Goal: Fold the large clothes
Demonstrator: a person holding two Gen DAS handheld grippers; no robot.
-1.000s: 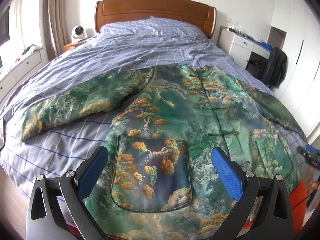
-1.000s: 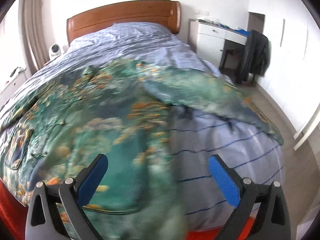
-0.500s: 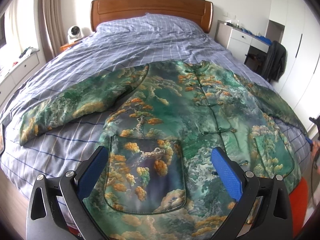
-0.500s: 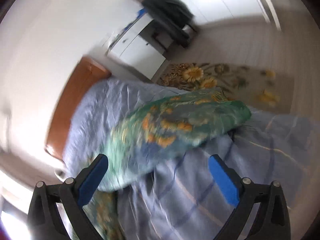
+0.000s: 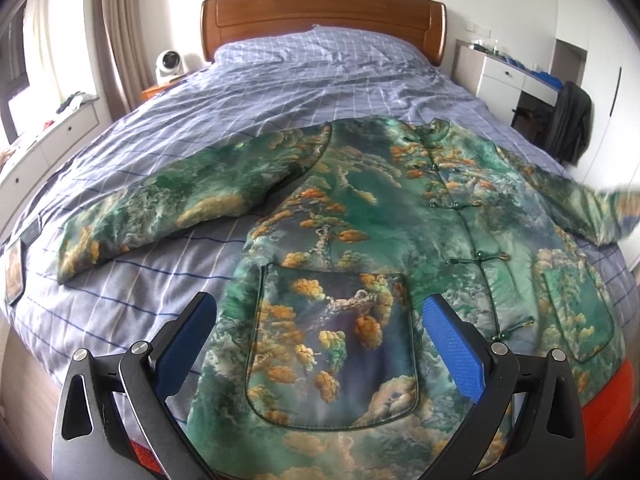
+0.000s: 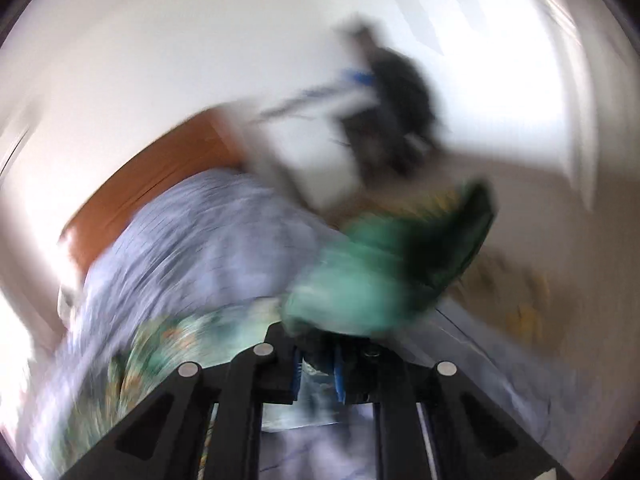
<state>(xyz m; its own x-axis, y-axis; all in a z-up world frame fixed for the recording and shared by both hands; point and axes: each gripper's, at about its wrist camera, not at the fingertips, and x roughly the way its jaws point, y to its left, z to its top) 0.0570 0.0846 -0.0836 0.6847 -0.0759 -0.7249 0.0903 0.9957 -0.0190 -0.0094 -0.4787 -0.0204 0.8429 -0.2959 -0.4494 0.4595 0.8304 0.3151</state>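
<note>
green jacket [image 5: 384,240] spread flat on bed [image 5: 280,92], left gripper [image 5: 320,344] wide open over pocket [image 5: 332,348], right gripper [image 6: 318,372] pinched tight on blurry sleeve [image 6: 384,276]

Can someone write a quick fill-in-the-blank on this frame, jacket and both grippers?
1. The jacket lies spread on the ____.
2. The left gripper hovers with its jaws ____.
3. The right gripper is shut on the jacket's ____.
4. The headboard is made of ____.

Missing words: bed; open; sleeve; wood
</note>
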